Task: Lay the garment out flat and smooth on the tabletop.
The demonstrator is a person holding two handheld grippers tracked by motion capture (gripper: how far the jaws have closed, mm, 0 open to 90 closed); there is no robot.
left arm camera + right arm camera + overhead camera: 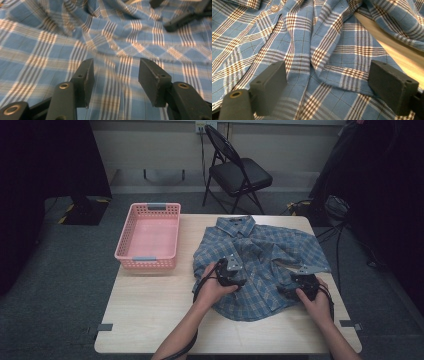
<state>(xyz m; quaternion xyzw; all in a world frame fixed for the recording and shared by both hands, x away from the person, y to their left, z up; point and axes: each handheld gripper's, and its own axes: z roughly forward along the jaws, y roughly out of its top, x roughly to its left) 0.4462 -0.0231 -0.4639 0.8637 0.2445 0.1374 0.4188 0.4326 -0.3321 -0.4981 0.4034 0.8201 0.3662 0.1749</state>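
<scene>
A blue plaid shirt (260, 251) lies rumpled on the right half of the wooden table (150, 305), collar at the far side. My left gripper (237, 275) rests on the shirt's left middle. In the left gripper view its jaws (116, 65) stand partly apart over the cloth (75, 37), with a low fold of fabric running between them and the pads not pressing it. My right gripper (290, 287) sits on the shirt's right part, near a sleeve. Its jaws (328, 66) stand wide open just above creased plaid cloth (322, 32).
An empty pink basket (122, 251) stands at the table's far left. A black folding chair (237, 170) is behind the table. Bare tabletop (387, 47) shows past a shirt fold in the right gripper view. The other gripper (182, 15) shows at the top right of the left gripper view.
</scene>
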